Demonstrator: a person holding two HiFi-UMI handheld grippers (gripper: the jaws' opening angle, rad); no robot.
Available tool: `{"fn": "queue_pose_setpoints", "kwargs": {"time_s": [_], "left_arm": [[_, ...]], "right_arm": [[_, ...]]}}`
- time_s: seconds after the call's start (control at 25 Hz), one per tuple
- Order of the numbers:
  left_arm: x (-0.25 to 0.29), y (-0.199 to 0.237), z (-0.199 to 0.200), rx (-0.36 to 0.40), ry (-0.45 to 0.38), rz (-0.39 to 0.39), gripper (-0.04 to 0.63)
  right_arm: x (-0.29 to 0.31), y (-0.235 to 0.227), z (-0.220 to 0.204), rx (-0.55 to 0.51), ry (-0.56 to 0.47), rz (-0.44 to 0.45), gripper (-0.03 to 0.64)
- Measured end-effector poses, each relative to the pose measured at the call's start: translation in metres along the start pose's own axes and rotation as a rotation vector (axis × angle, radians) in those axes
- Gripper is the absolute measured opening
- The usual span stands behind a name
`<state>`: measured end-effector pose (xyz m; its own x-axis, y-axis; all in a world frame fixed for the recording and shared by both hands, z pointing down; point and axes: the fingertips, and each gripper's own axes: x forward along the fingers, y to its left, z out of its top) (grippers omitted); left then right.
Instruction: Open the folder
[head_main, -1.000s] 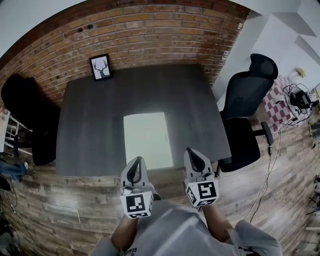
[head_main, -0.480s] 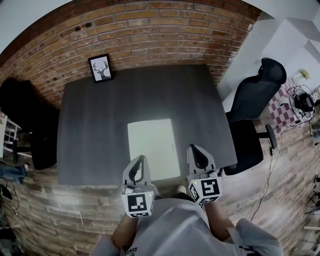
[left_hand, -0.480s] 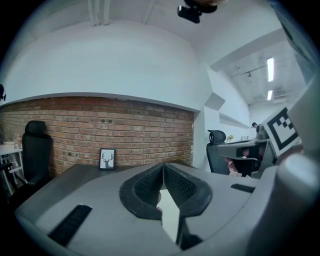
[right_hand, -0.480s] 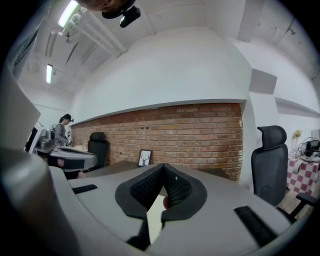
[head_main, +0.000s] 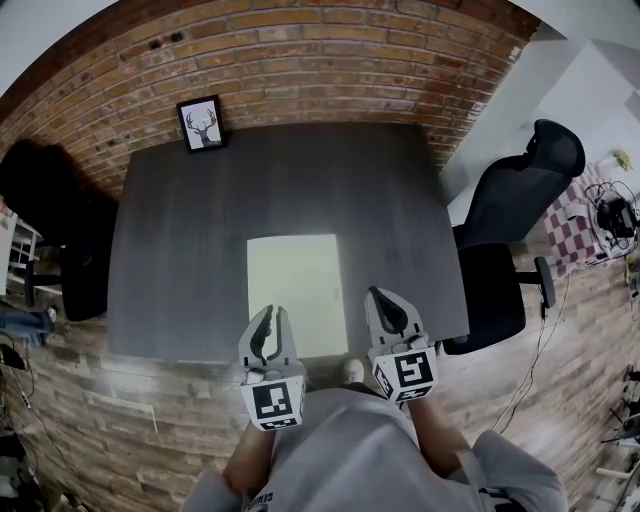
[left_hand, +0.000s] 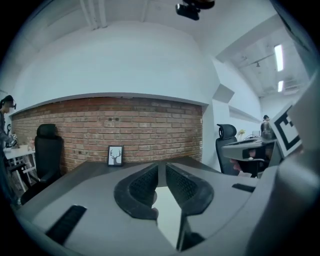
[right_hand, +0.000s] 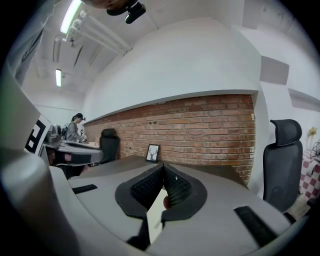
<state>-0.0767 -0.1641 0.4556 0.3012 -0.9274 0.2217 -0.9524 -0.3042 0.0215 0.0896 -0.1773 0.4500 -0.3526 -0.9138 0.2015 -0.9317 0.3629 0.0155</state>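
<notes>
Below the red brick wall stands a dark grey wooden table. The pale flat rectangular folder lies towards our edge of it. Our left gripper hovers at its near left corner, its empty jaws just opening. Our right gripper hovers by the near right corner, closed and empty.

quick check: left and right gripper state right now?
Left gripper: jaws a sliver apart and opening, nothing between them.
Right gripper: closed, holding nothing.
</notes>
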Motion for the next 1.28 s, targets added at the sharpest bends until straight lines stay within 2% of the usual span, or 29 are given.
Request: {"fn": "queue_pose_setpoints", "kwargs": {"time_s": [0.08, 0.12, 0.36, 0.56, 0.8, 1.04, 1.28], "left_arm": [[0.002, -0.005, -0.002, 0.007, 0.008, -0.019, 0.097], [0.003, -0.009, -0.003, 0.013, 0.012, -0.031, 0.112], [0.01, -0.024, -0.019, 0.085, 0.059, -0.077, 0.151], [0.019, -0.042, -0.045, 0.198, 0.135, -0.149, 0.16], [0.02, -0.058, -0.077, 0.324, 0.209, -0.205, 0.16], [0.022, -0.073, -0.115, 0.318, 0.328, -0.288, 0.16], [0.021, -0.087, -0.14, 0.394, 0.397, -0.349, 0.166]], "right_arm": [[0.001, 0.001, -0.003, 0.019, -0.001, 0.038, 0.001], [0.002, 0.002, -0.005, 0.028, 0.003, 0.053, 0.01], [0.009, 0.001, -0.041, 0.044, 0.093, 0.103, 0.069], [0.016, -0.004, -0.096, 0.06, 0.224, 0.123, 0.08], [0.013, -0.002, -0.147, 0.089, 0.319, 0.147, 0.082], [0.014, 0.008, -0.183, 0.102, 0.411, 0.201, 0.087], [0.016, 0.02, -0.206, 0.088, 0.469, 0.236, 0.095]]}}
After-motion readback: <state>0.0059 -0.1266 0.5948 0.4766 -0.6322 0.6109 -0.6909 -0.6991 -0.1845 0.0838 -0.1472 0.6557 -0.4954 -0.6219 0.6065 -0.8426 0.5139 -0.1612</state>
